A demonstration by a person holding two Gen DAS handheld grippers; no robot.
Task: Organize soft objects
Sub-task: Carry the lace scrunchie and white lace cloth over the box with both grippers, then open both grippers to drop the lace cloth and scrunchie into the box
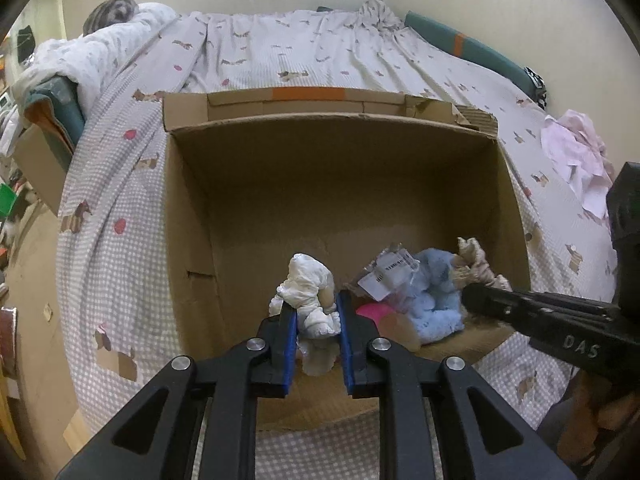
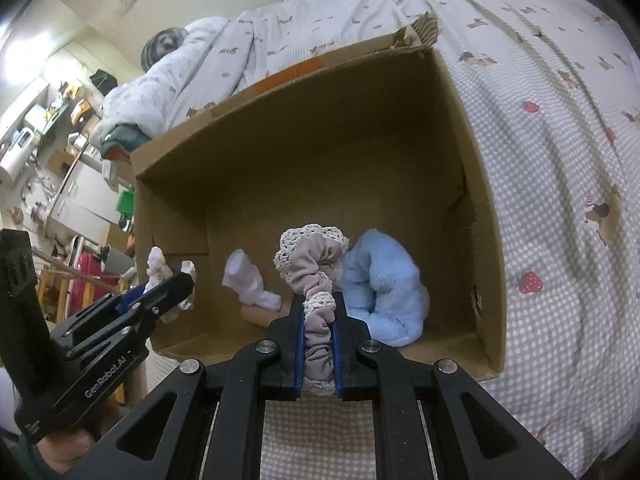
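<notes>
Two grippers over the cardboard box (image 1: 192, 208): left gripper (image 1: 317, 312), marked "GenRobot.AI", clamps a white sock (image 1: 310, 292); right gripper (image 2: 318, 312), marked "DAS", clamps a lace-trimmed scrunchie (image 2: 312, 264).

The 2 tongs point steeply downward side by side: left tongs (image 1: 317, 312) nearly closed, clamping something; right tongs (image 2: 319, 312) likewise pinched tight on something.
</notes>
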